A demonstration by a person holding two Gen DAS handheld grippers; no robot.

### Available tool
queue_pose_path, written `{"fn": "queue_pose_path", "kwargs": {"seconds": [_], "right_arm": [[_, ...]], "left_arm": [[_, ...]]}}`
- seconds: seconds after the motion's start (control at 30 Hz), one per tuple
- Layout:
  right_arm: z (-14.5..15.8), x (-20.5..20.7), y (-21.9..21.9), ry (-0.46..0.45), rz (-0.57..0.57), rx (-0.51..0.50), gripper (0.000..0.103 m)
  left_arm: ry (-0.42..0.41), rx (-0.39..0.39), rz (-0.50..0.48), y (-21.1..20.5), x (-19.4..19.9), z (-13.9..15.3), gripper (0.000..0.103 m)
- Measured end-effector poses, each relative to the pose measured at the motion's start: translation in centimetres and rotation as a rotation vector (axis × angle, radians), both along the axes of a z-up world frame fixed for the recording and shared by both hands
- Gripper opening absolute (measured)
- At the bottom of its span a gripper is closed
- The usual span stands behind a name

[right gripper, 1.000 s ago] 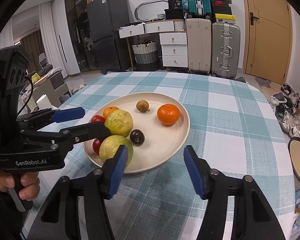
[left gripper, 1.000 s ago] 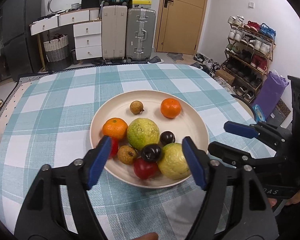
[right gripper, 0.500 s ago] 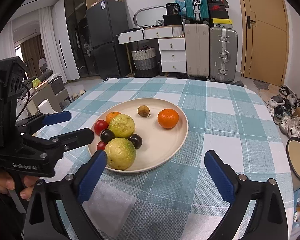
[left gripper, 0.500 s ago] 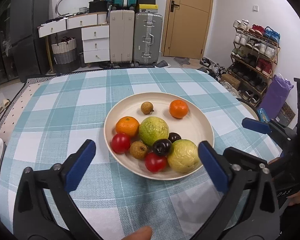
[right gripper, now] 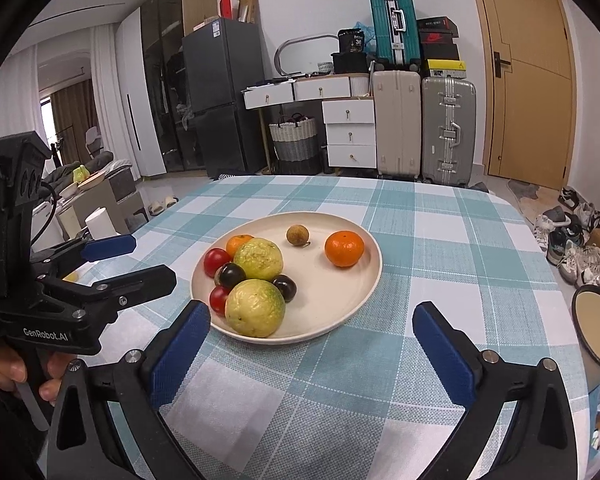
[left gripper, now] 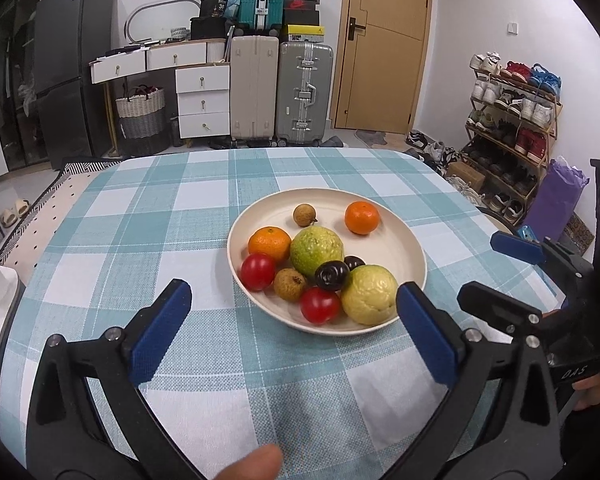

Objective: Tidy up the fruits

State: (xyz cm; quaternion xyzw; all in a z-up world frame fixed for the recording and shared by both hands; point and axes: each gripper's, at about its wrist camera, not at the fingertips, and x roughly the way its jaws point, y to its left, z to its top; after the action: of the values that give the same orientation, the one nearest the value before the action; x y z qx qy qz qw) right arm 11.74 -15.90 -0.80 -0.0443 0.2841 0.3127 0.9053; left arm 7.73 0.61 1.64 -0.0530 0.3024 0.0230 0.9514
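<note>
Both grippers have backed off the cream plate (left gripper: 410, 246), jaws just spread wide, nothing between them. Only the right wrist view shows a round tray (right gripper: 598, 326) off the plate's right. Left gripper (left gripper: 292, 330) and right gripper (right gripper: 312, 340) flank the plate's near rim; fruits (left gripper: 317, 251) stay heaped there.

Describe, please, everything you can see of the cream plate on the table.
The cream plate is round and shallow with a low raised rim, matte, seemingly plastic or ceramic. It lies flat on the checked tablecloth, holding nine fruits, most clustered on its near-left side. Neither gripper touches it.
</note>
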Motion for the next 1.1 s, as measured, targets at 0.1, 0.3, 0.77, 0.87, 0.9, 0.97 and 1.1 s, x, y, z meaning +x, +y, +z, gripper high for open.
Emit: {"fn": "queue_pose_path", "kwargs": {"seconds": [0.1, 0.3, 0.77, 0.87, 0.9, 0.97, 1.1], "right_arm": [[-0.1, -0.2, 0.0, -0.01, 0.012, 0.009, 0.103], [0.1, -0.9, -0.2, -0.062, 0.022, 0.038, 0.103], [0.5, -1.9, -0.7, -0.111, 0.039, 0.078, 0.103], [0.6, -2.1, -0.8, -0.121, 0.036, 0.081, 0.103], [0.6, -2.2, -0.8, -0.125, 0.035, 0.081, 0.103], [0.7, -2.4, -0.8, -0.135, 0.034, 0.078, 0.103], [0.8, -2.9, -0.5, -0.164, 0.037, 0.061, 0.103]], "left_arm": [[-0.017, 0.004, 0.009, 0.0, -0.5, -0.2, 0.102], [-0.049, -0.029, 0.021, 0.7, -1.2, -0.9, 0.102], [-0.096, -0.022, 0.052, 1.1, -1.3, -1.6, 0.102], [-0.097, -0.022, 0.053, 1.1, -1.3, -1.6, 0.102], [-0.098, -0.022, 0.054, 1.1, -1.3, -1.6, 0.102], [-0.097, -0.022, 0.056, 1.1, -1.3, -1.6, 0.102], [-0.102, -0.02, 0.054, 1.2, -1.4, -1.5, 0.102]]}}
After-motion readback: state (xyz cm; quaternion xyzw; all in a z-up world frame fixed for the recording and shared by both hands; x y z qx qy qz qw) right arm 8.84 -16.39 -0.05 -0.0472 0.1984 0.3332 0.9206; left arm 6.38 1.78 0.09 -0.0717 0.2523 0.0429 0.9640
